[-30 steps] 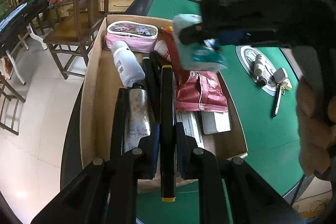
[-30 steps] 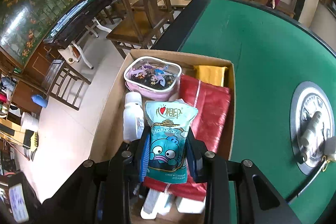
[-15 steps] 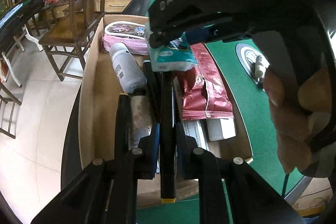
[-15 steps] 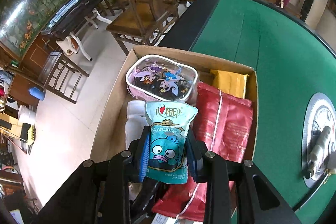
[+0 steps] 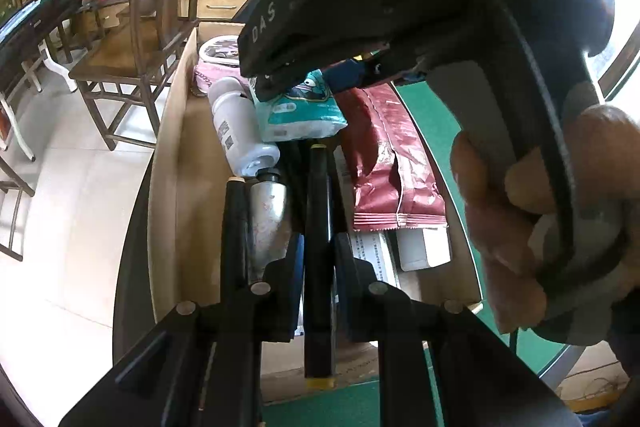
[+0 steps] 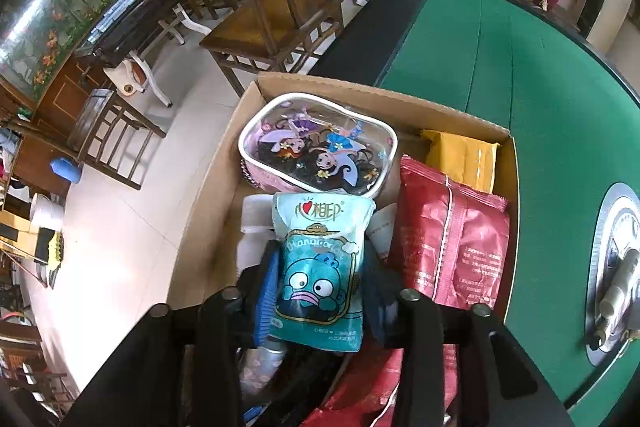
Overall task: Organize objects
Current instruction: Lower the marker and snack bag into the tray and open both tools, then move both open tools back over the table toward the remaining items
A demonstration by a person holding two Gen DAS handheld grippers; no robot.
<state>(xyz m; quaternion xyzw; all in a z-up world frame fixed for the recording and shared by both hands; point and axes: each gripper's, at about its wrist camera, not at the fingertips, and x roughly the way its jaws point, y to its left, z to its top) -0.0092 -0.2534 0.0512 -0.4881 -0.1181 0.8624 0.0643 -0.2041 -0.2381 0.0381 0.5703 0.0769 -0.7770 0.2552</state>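
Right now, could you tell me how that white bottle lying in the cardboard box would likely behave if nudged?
The white bottle lies on its side, so it would probably roll. Its smooth plastic looks slippery. The tissue pack rests partly over it and might shift too.

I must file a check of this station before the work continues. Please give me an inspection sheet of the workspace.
Surface: green table; cardboard box at its edge.
Job's things: teal tissue pack, black marker, both over the box.
Clutter: cartoon pouch, red packets, yellow packet, white bottle in the box.
Grippers: left gripper shut on the marker; right gripper jaws opening, pack between them.
Cables: nothing seen.
Surroundings: wooden chair, tiled floor.
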